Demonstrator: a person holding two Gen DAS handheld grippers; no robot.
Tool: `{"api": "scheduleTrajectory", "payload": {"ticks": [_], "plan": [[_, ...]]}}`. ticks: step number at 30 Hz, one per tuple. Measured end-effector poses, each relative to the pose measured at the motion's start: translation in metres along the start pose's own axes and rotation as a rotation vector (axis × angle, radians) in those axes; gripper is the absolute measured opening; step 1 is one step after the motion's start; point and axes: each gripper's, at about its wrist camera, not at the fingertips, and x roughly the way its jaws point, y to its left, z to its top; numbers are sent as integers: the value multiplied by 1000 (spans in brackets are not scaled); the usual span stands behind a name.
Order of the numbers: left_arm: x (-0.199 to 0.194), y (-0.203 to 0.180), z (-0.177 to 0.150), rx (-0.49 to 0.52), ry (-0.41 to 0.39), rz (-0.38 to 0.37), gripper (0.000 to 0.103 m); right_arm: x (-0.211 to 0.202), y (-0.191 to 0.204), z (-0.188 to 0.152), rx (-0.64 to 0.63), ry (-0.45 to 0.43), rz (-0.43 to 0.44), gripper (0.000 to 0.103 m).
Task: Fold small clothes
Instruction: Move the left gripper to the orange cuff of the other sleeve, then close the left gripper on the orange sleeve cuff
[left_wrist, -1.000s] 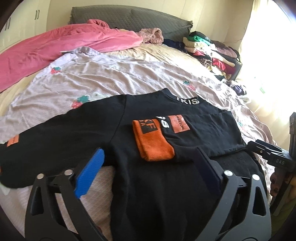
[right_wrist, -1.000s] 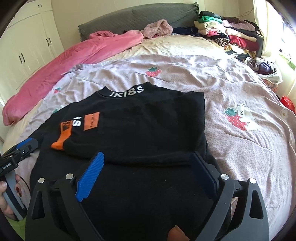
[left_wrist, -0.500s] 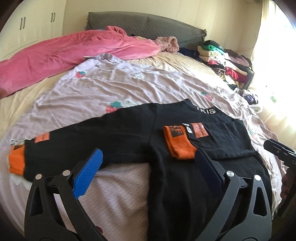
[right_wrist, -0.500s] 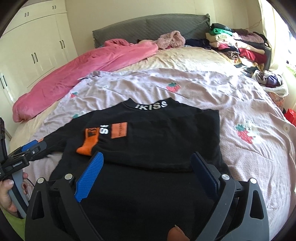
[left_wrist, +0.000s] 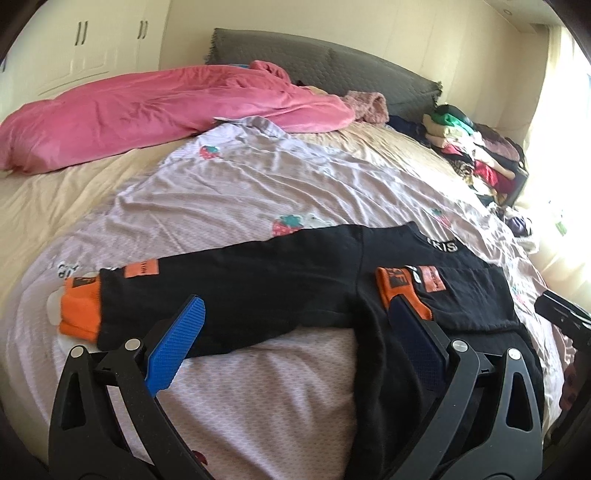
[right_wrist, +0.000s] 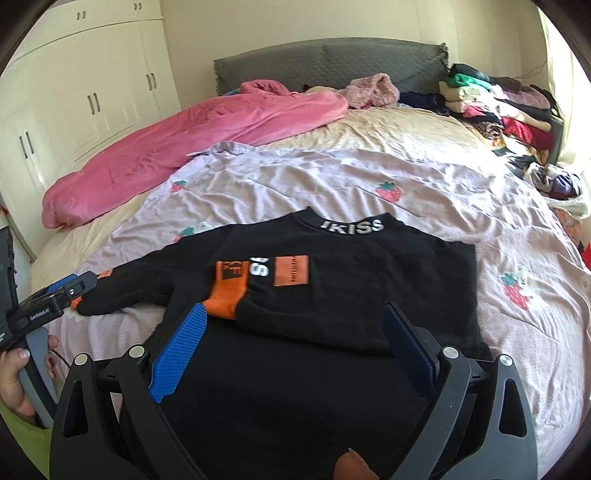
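Note:
A small black sweatshirt (right_wrist: 369, 280) with orange cuffs and white collar lettering lies flat on the bed. Its right sleeve is folded across the chest, orange cuff (right_wrist: 225, 299) at the middle. Its left sleeve (left_wrist: 229, 291) lies stretched out to the left, orange cuff (left_wrist: 79, 314) at its end. My left gripper (left_wrist: 295, 332) is open and empty, above the outstretched sleeve and the sheet. My right gripper (right_wrist: 295, 332) is open and empty over the lower body of the sweatshirt. The left gripper also shows in the right wrist view (right_wrist: 55, 299), near the left cuff.
The bed is covered by a lilac strawberry-print sheet (right_wrist: 406, 184). A pink quilt (left_wrist: 155, 110) lies at the back left. A stack of folded clothes (right_wrist: 495, 107) stands at the back right by the grey headboard (right_wrist: 332, 66). White wardrobes (right_wrist: 74, 103) stand at the left.
The left gripper has moved left and back, bringing the outstretched left sleeve and its orange cuff into view. The right gripper has drawn back slightly. The sweatshirt has not moved.

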Motion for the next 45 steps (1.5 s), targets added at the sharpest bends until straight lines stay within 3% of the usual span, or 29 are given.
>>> {"api": "scheduleTrajectory", "payload": {"ticks": [9, 25, 45], "plan": [[-6, 31, 1, -64, -7, 46, 93, 6, 30, 8, -45, -8, 33, 97], [-12, 98, 2, -150, -38, 223, 93, 28, 79, 17, -119, 10, 73, 97], [15, 178, -17, -321, 34, 257, 93, 68, 139, 20, -185, 64, 155, 97]]}}
